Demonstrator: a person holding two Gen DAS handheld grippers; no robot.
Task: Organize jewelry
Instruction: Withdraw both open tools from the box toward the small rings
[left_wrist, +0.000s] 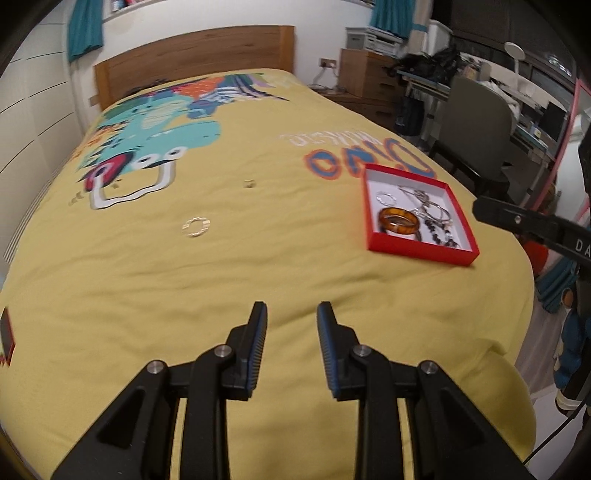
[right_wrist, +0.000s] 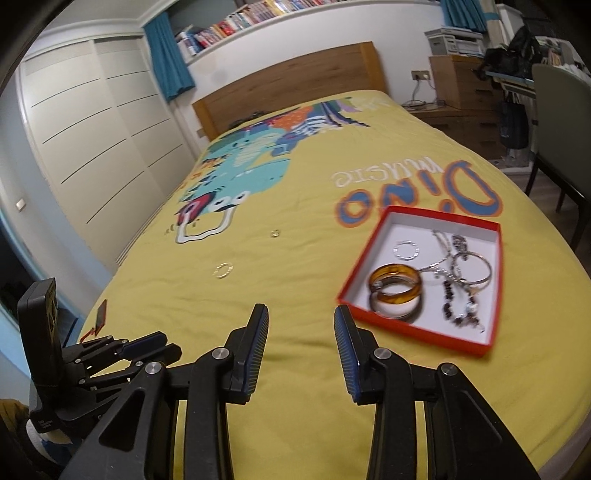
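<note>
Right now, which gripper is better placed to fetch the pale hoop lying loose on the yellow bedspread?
Left, probably. The pale hoop lies nearly straight ahead of the left gripper, which is open and empty. From the right gripper, also empty, it sits off to the left, while the red cardboard box is closer.

The yellow bedspread (right_wrist: 303, 295) carries upside-down lettering (right_wrist: 417, 192) "Dino music", right of centre. At the left-wrist view's right edge, the other gripper's body (left_wrist: 535, 225) shows "DA", probably cut off.

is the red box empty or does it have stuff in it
Not empty. The red box lies open with no lid, holding an amber bangle, a silver ring and tangled chains.
</note>
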